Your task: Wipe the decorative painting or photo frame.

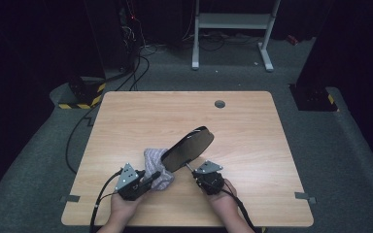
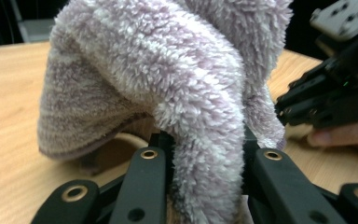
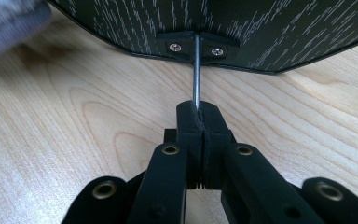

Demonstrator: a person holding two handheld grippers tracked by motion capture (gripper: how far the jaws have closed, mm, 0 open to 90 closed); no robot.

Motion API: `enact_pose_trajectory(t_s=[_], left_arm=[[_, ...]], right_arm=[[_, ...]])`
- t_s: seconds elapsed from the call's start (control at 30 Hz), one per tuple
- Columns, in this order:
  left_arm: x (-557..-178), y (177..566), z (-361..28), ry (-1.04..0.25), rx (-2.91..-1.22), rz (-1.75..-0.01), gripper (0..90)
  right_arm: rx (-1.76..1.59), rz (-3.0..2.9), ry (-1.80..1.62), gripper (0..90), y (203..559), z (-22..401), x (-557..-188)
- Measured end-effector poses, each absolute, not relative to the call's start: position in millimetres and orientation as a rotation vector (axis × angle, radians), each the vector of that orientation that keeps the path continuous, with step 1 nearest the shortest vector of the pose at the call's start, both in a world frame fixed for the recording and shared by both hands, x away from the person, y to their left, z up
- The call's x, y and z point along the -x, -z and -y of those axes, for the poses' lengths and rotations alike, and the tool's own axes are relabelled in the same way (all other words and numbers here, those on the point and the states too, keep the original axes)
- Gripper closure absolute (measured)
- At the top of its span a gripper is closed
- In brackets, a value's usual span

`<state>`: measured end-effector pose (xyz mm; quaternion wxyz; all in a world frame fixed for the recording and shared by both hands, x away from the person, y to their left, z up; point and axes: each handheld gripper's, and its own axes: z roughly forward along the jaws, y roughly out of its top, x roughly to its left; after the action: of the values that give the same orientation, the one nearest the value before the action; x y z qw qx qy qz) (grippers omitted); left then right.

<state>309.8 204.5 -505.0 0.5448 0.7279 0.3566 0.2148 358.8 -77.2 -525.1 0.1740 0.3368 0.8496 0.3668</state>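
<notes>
A fluffy lilac cloth [image 1: 155,164] [image 2: 168,84] is bunched up just above the wooden table [image 1: 175,111] near its front. My left gripper [image 1: 153,179] [image 2: 205,144] is shut on a fold of it, and the pile bulges out over both jaws. A dark oval disc [image 1: 189,148] [image 3: 242,23] tilts up beside the cloth on a thin metal rod [image 3: 196,70]. The rod is fixed to the disc's back by a small bracket with two screws. My right gripper [image 1: 194,173] [image 3: 201,119] is shut on the rod's lower end. The cloth's top touches or overlaps the disc's lower left edge.
A round cable hole [image 1: 219,103] sits near the table's far edge. On the floor behind stand a white metal frame [image 1: 233,22] and a black-and-yellow striped base [image 1: 82,94] with cables [image 1: 75,141] trailing past the table's left side. The right gripper's body [image 2: 335,88] looms close in the left gripper view.
</notes>
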Motion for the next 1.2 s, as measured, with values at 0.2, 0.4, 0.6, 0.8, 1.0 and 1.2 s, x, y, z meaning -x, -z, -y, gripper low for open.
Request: enact_pose_trajectory(t_s=[0.2, 0.4, 0.6, 0.8, 1.0, 1.2], left_arm=[[-285, 490, -199, -0.589, -1.593, -0.766, 73.1], [-287, 492, -191, -0.575, -1.616, -0.785, 72.3], [-301, 501, -195, -0.519, -1.685, -0.815, 72.7], [-310, 508, -199, -0.490, -1.759, -0.847, 73.0], [-318, 518, -196, -0.523, -1.854, -0.884, 73.2], [-341, 525, -192, -0.418, -1.968, -0.976, 73.2]], right_arm=[[-0.954, -2.409, -1.041, 88.9, 525, 77, -359], [-0.954, -2.410, -1.042, 88.9, 525, 77, -359], [-0.955, -2.410, -1.043, 88.9, 525, 78, -359], [-0.959, -2.407, -1.042, 88.8, 525, 77, -359], [-0.960, -2.406, -1.042, 88.3, 525, 77, -360], [-0.963, -2.405, -1.043, 88.3, 525, 77, -360]])
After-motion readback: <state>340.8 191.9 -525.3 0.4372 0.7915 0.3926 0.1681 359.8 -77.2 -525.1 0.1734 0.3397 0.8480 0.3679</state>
